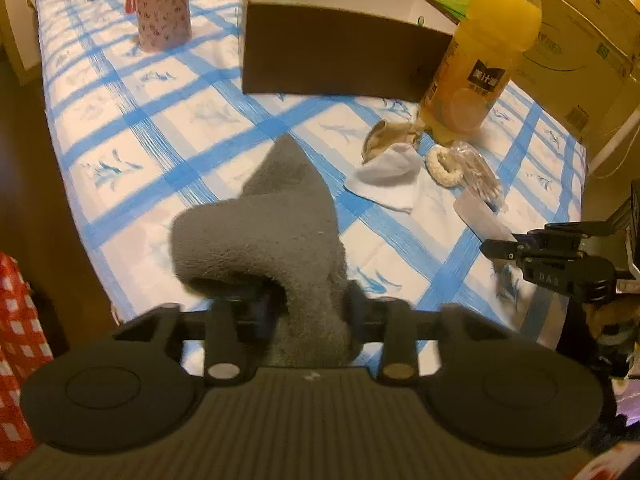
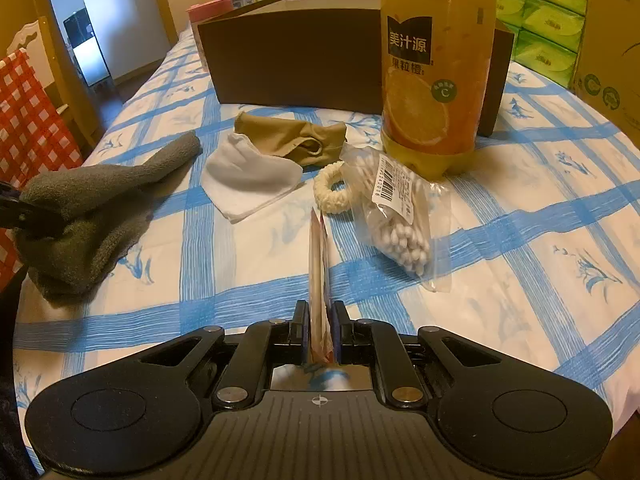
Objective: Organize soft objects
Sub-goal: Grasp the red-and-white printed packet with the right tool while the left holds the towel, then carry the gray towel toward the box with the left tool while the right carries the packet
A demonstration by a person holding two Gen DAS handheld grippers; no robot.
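Observation:
My left gripper (image 1: pixel 310 304) is shut on a grey fleece cloth (image 1: pixel 280 216); part of the cloth is lifted and the rest trails on the blue-checked bed sheet. The cloth also shows at the left of the right wrist view (image 2: pixel 92 208). My right gripper (image 2: pixel 320 320) is shut on a thin flat packet (image 2: pixel 318 264), held edge-on above the sheet; it also shows at the right of the left wrist view (image 1: pixel 516 248). A white cloth (image 2: pixel 248 180), a tan fabric piece (image 2: pixel 296 136) and a cream scrunchie (image 2: pixel 334 190) lie ahead.
A brown open box (image 2: pixel 296 64) stands at the back with an orange juice bottle (image 2: pixel 436 80) in front of it. A bag of cotton swabs (image 2: pixel 400 216) lies by the bottle. A pink pouch (image 1: pixel 162 8) stands far left. Green tissue packs (image 2: pixel 548 12) and cartons line the right.

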